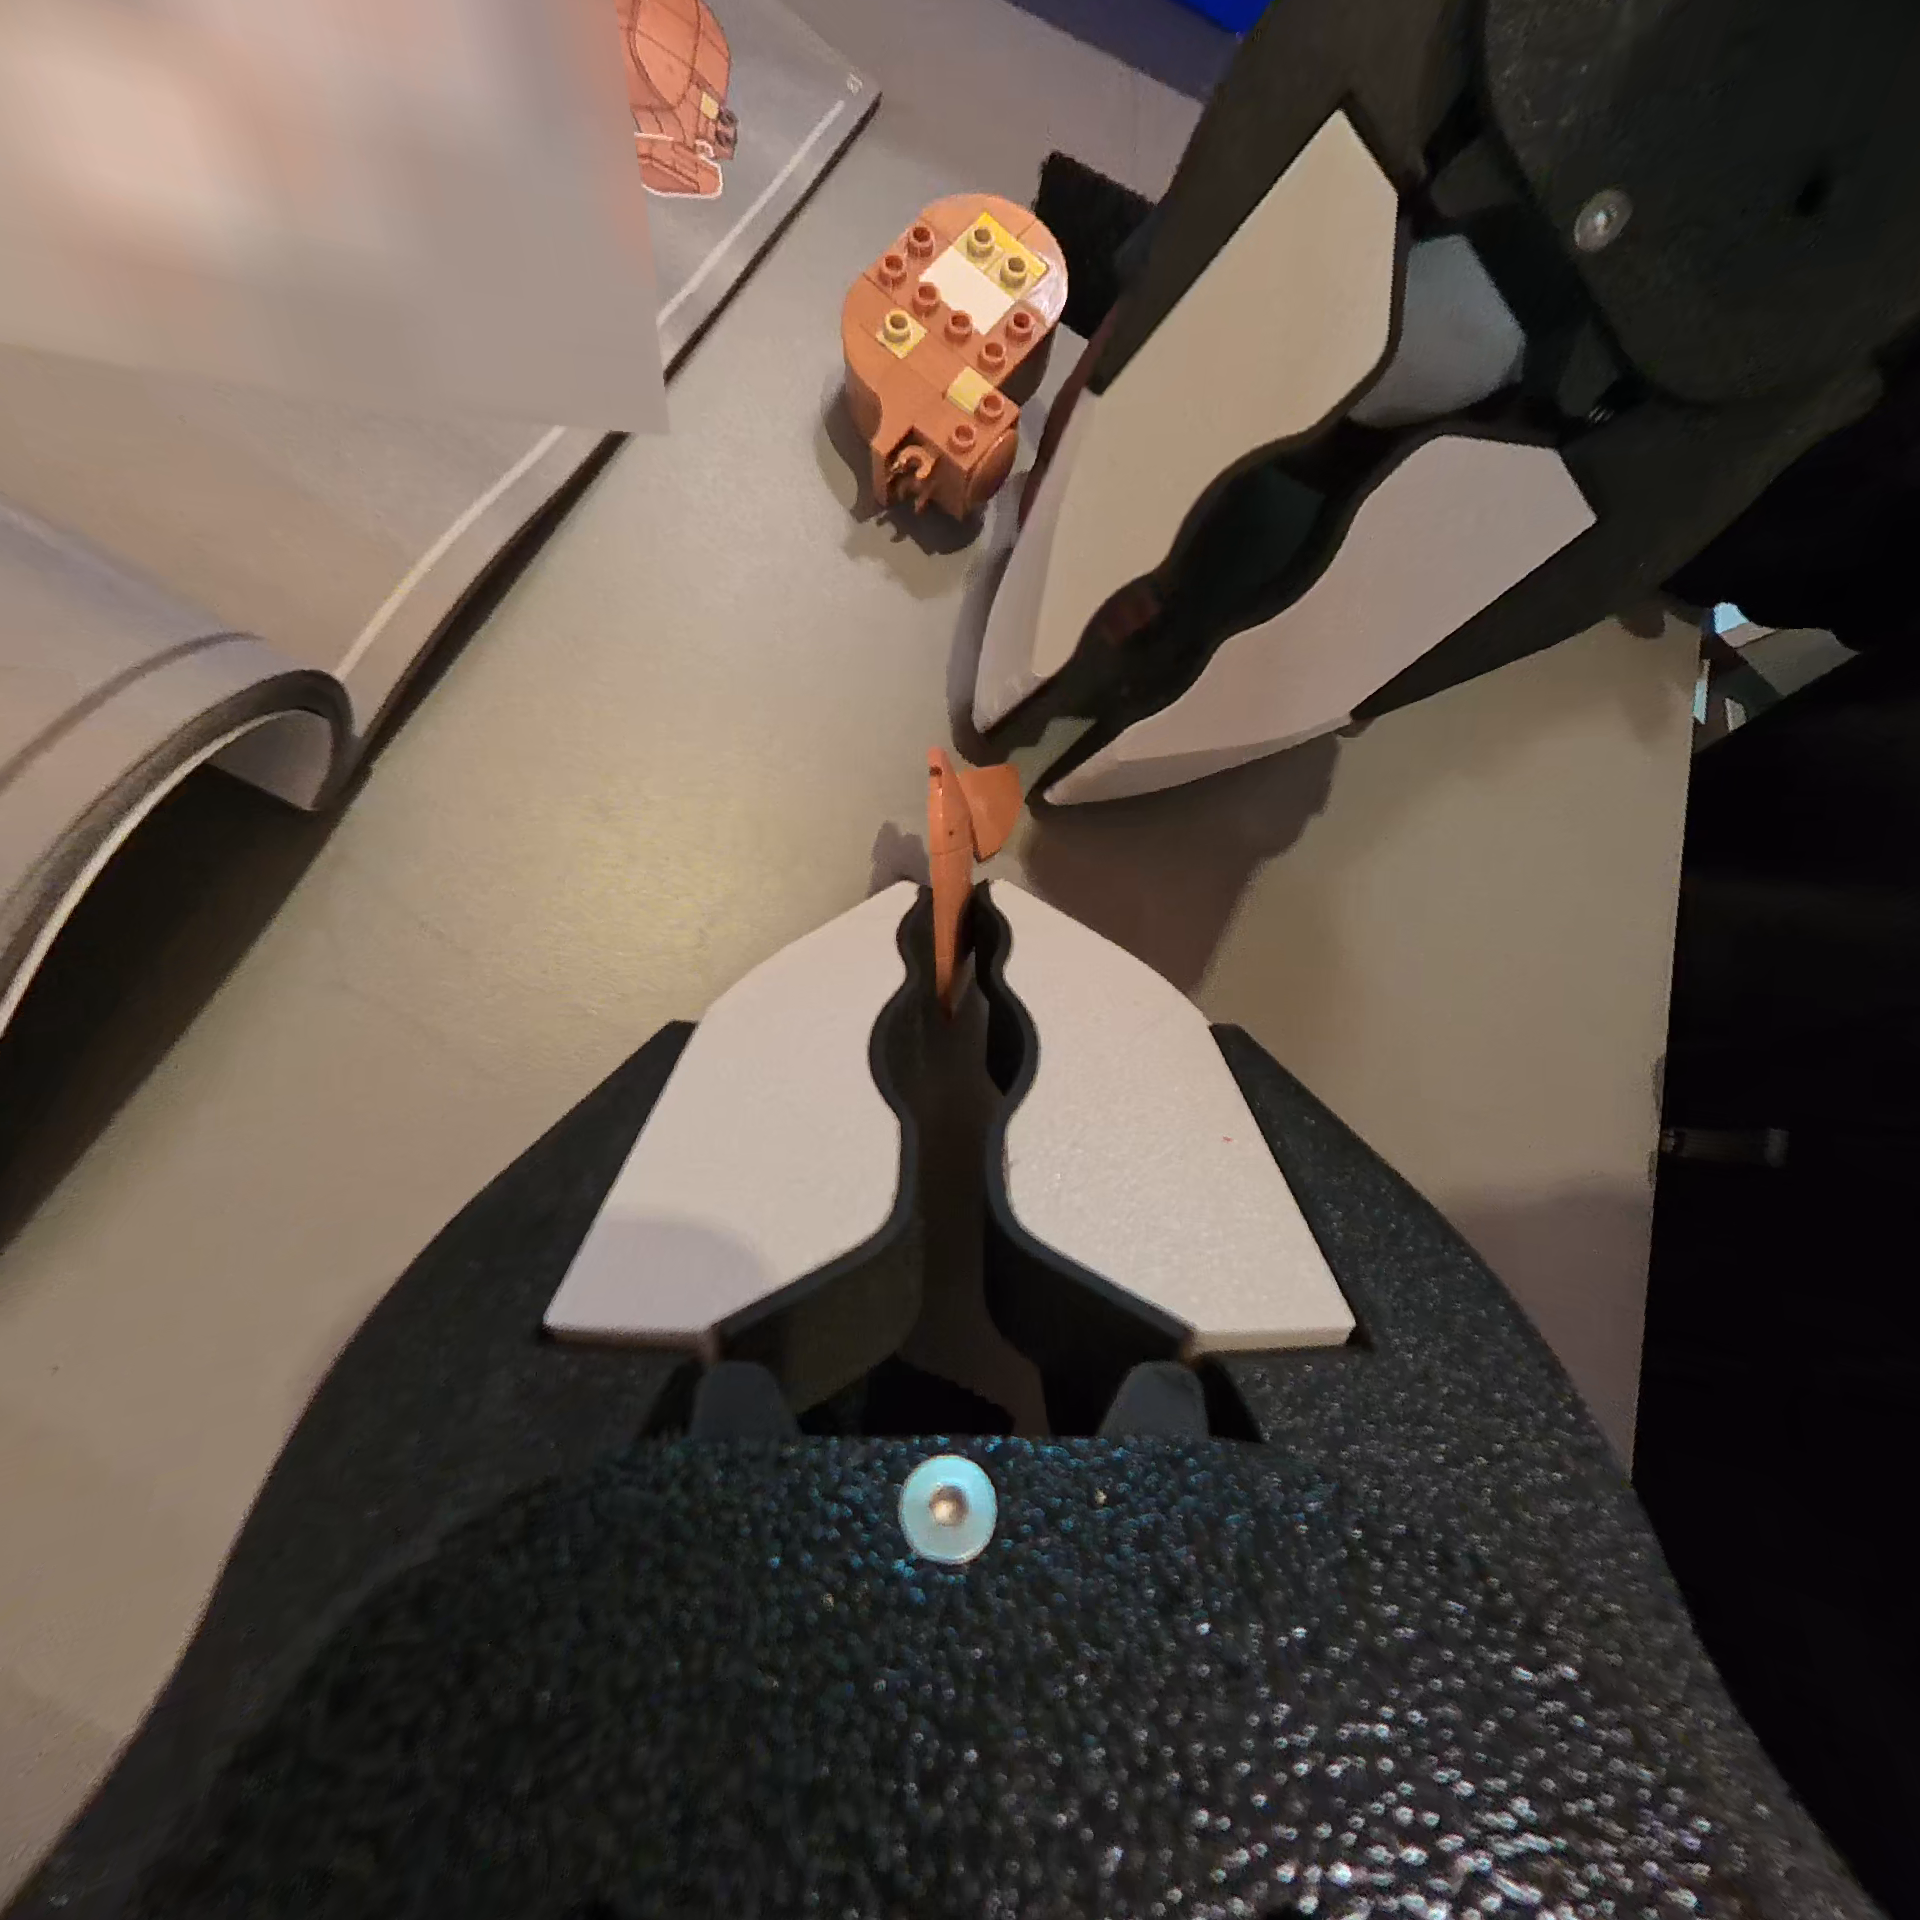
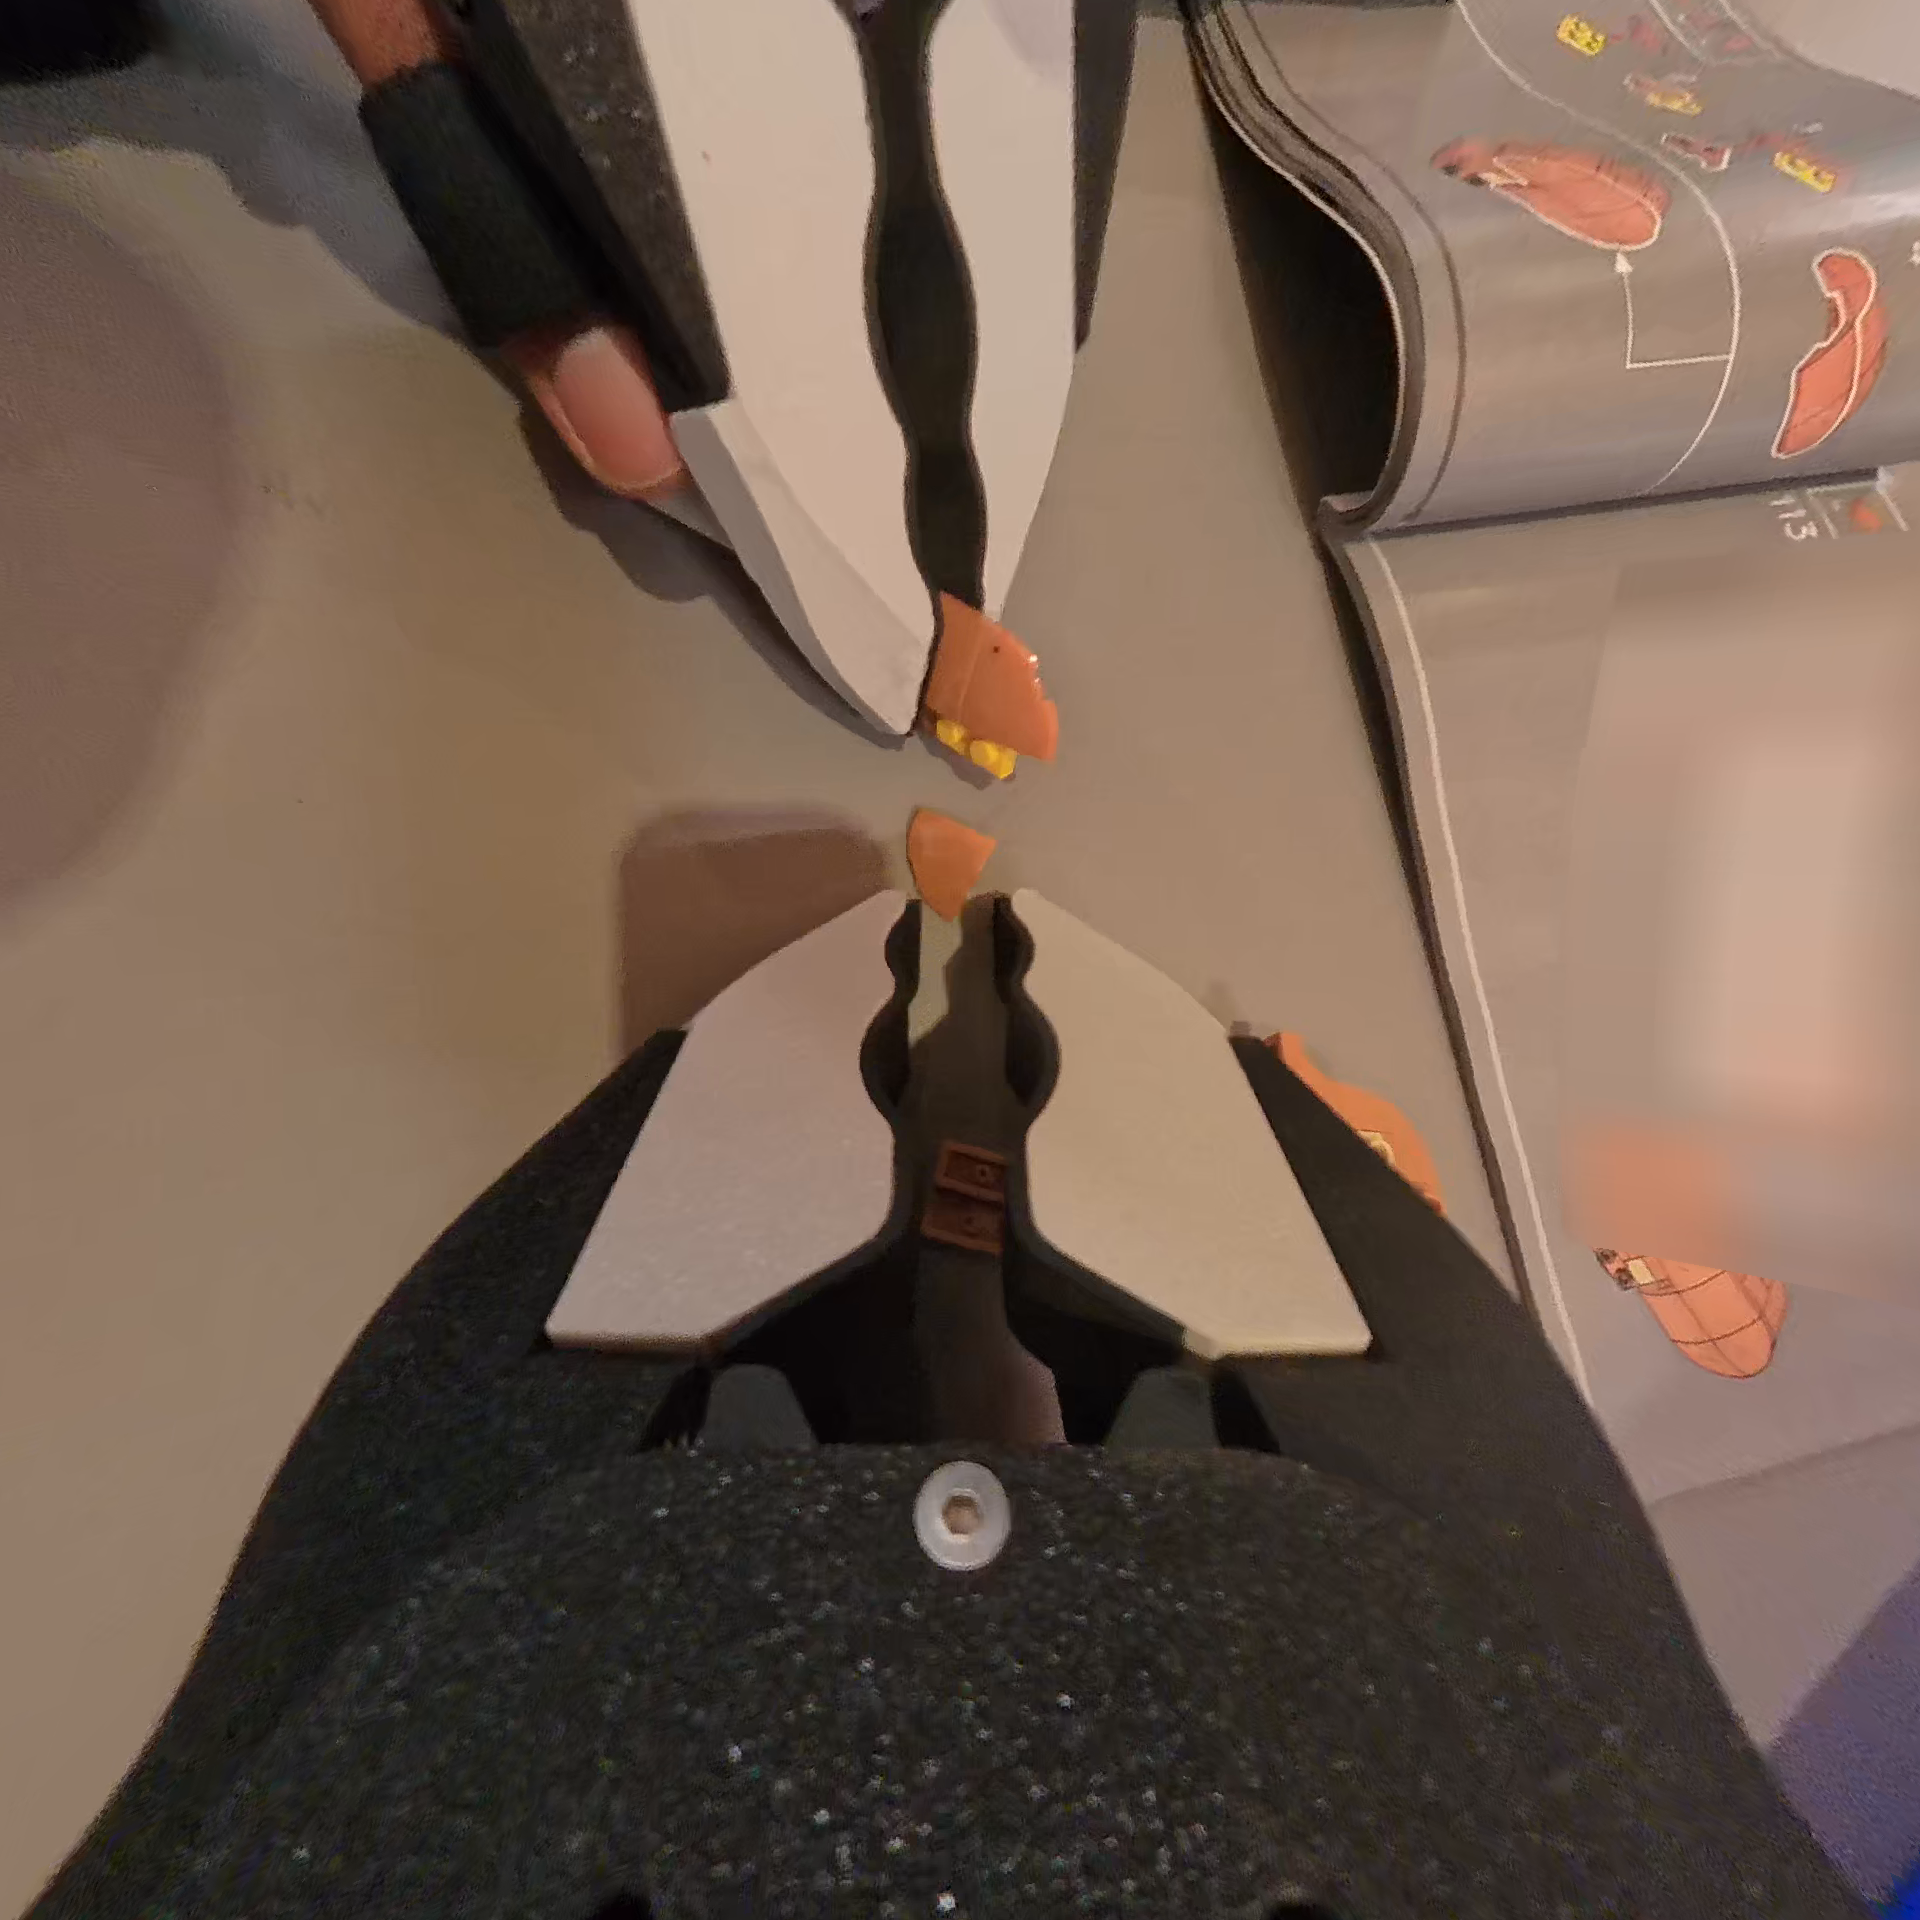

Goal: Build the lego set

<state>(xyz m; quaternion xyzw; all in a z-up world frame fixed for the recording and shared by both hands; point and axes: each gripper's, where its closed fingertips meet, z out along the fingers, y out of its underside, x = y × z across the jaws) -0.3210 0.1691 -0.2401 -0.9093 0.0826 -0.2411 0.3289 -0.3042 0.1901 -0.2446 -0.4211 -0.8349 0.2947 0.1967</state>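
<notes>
Left claw (image 1: 951,894) is clamped tight on a thin brown curved Lego panel (image 1: 948,831), held edge-on above the grey bench (image 1: 582,831); from the right wrist view that panel (image 2: 987,675) shows yellow studs underneath. Right claw (image 2: 956,904) pinches a small orange-brown wedge piece (image 2: 945,857) at its very tips, and the two pieces sit just beside each other, tip to tip, not quite touching. Back on the bench, the rounded brown sub-build (image 1: 951,343) with tan studs sits near the open instruction booklet (image 1: 312,499). A fingertip (image 2: 613,416) presses against the left claw's side.
</notes>
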